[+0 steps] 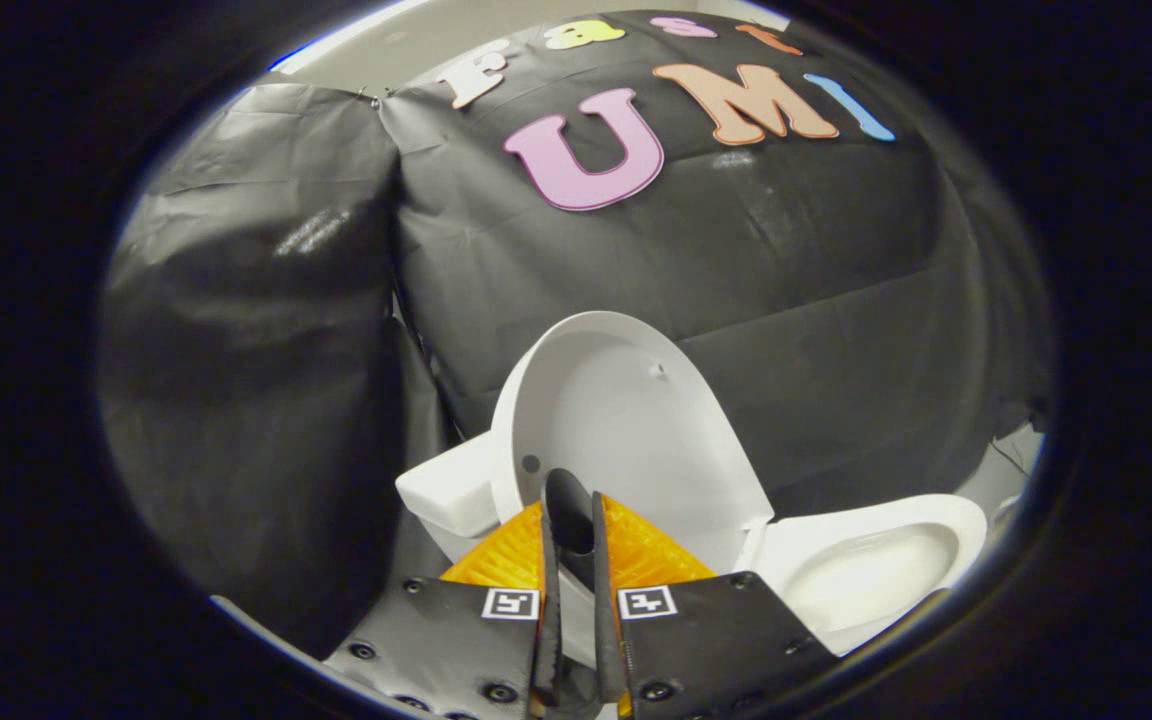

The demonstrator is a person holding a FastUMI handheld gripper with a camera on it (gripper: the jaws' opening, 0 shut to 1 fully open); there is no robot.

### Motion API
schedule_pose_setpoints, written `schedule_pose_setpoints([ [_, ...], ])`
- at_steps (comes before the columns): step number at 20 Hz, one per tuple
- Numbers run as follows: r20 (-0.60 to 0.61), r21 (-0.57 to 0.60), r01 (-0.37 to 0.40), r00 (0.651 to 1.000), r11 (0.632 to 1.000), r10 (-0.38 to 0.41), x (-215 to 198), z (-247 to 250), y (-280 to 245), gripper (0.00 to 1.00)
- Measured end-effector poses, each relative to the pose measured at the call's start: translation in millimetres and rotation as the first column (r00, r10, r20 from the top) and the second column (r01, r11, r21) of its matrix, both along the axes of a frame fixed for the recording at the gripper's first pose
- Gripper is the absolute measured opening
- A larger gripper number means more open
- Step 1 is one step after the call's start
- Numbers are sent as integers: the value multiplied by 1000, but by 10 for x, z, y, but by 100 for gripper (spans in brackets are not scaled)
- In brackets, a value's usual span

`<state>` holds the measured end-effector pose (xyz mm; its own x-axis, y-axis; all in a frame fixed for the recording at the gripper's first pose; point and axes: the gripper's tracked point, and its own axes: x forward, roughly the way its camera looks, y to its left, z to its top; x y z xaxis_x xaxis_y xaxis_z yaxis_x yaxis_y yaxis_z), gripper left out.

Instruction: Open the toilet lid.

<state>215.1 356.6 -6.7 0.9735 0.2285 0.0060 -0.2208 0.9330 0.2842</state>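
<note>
Lid (636,420) is standing raised, nearly upright, underside facing your cam, leaning back toward the booth wall (736,260) w/ black cloth. Your gripper (570,515) is sitting right at the lid's lower rim, fingers (626,545) nearly together, just a narrow slot showing btwn them. A dark oval patch is showing in that slot right at the tips; can't tell whether it's shadow or part of the lid edge. Whether both fingers are pressing on the rim — can't tell, the tips are overlapping the white plastic but contact is unclear. Tank (446,490) is poking out beside the lid, on the side of your left finger, white & blocky, touching or right next to the lid's hinge area. Bowl w/ seat (866,570) is lying open beyond your right finger, oval opening facing up, rim meeting the lid base near the hinge. Small bump is sticking out of the lid underside (658,370) near its upper part. Second cloth panel (256,350) is hanging to the tank side, wrinkled & glossy, meeting the main wall at a seam.
</note>
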Motion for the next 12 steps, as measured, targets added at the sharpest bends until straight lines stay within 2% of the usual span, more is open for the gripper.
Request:
schedule_pose_setpoints([
  [3,21,-9,-64,998,998,64,-27,25,198,30],
  [7,21,-39,-76,997,996,77,-56,-6,294,37],
  [10,22,-10,-95,995,995,95,-87,-14,296,37],
  [12,52,35,-156,987,987,154,-174,73,377,36],
])
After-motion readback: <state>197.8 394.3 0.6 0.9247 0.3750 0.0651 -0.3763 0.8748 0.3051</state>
